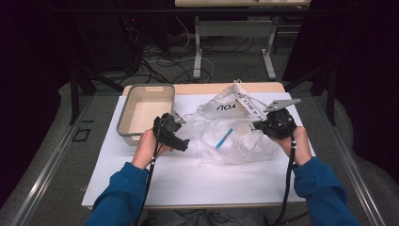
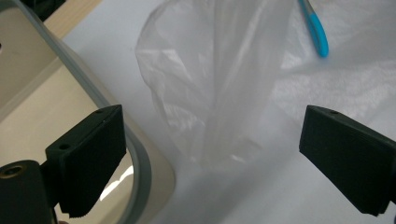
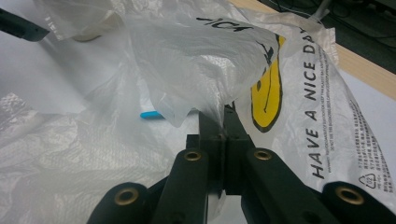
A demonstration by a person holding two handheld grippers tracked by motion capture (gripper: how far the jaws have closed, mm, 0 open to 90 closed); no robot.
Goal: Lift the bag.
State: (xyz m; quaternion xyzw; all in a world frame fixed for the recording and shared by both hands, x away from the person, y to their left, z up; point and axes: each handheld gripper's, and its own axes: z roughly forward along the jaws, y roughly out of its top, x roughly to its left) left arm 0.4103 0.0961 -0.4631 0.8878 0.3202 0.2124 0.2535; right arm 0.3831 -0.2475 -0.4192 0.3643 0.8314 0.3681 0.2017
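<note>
White tabletop (image 1: pixel 188 174) held the plastic bag (image 1: pixel 230 132) at frame centre, pinched by the closed right gripper (image 1: pixel 256 125), with the open left gripper (image 1: pixel 184 143) just left of its loose edge.

Beige tub (image 1: pixel 147 110) with grey rim sits at surface's (image 1: pixel 197 183) far left corner, open side up. White sheet covers surface. Cables (image 1: pixel 164 66) tangled on floor beyond, near metal legs (image 1: pixel 197 56).

White-topped desk (image 1: pixel 188 174), wood strip along far edge; grey bin (image 1: pixel 146 113) far left, clear plastic bag (image 1: pixel 226 132) spread centre-right.
</note>
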